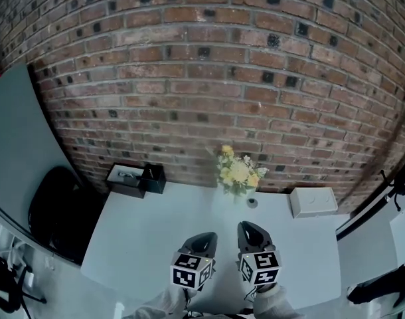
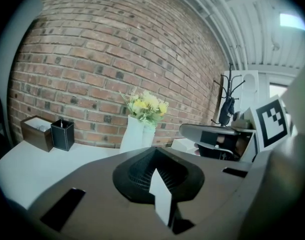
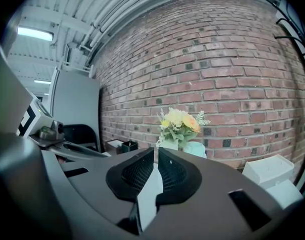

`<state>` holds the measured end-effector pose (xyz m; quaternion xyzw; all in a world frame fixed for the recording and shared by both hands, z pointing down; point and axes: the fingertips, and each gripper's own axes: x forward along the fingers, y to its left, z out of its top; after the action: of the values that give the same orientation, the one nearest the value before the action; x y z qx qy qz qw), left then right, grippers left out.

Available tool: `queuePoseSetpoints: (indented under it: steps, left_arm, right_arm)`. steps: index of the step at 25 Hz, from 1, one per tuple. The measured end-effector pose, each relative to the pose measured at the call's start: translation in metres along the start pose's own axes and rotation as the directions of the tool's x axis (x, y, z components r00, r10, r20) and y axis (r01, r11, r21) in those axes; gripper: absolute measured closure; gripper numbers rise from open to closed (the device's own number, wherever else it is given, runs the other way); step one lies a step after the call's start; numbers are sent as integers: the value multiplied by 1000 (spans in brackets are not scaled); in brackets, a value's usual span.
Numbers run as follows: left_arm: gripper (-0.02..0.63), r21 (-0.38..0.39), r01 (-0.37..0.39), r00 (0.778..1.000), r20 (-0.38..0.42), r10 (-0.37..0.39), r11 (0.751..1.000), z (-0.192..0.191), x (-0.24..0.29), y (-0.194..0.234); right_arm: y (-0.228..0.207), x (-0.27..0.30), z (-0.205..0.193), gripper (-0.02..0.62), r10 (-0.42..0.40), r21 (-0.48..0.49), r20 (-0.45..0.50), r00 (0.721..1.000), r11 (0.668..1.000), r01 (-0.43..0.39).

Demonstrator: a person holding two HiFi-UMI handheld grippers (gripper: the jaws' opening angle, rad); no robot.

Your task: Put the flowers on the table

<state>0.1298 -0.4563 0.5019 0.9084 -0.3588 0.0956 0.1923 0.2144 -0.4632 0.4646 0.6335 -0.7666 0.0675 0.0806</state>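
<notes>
Flowers (image 1: 239, 173) untouched; left tool (image 1: 203, 237), right tool (image 1: 248, 226) both closed, empty.

The bench (image 1: 156, 244) is open in front of the flowers (image 1: 239, 173), and between them and the black holder (image 1: 153, 178) to their left. A small pot (image 1: 252, 203) stands just beside the flowers on their right, with a white box (image 1: 313, 201) farther right. The wall (image 1: 202, 78) closes off everything behind the flowers.
</notes>
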Motion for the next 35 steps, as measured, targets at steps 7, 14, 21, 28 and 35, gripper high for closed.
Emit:
queuePoseSetpoints:
  steps: [7, 14, 21, 28, 35]
  left_arm:
    - [600, 24, 23, 1000, 7, -23, 999, 0, -6, -7]
    - [600, 2, 9, 1000, 9, -9, 1000, -4, -6, -9]
    - [600, 31, -28, 1000, 9, 28, 999, -9, -24, -32]
    - [600, 69, -89, 996, 23, 88, 994, -6, -40, -58]
    - [600, 56, -126, 991, 46, 124, 990, -4, -45, -64]
  right_arm:
    - [13, -24, -3, 565, -28, 32, -29, 999, 999, 29]
    - [8, -55, -4, 565, -64, 78, -45, 997, 995, 67]
    - [5, -74, -8, 565, -46, 99, -45, 998, 994, 50]
    - [-1, -90, -5, 565, -12, 141, -34, 999, 990, 17]
    - [-3, -98, 0, 565, 13, 150, -10, 1000, 989, -11]
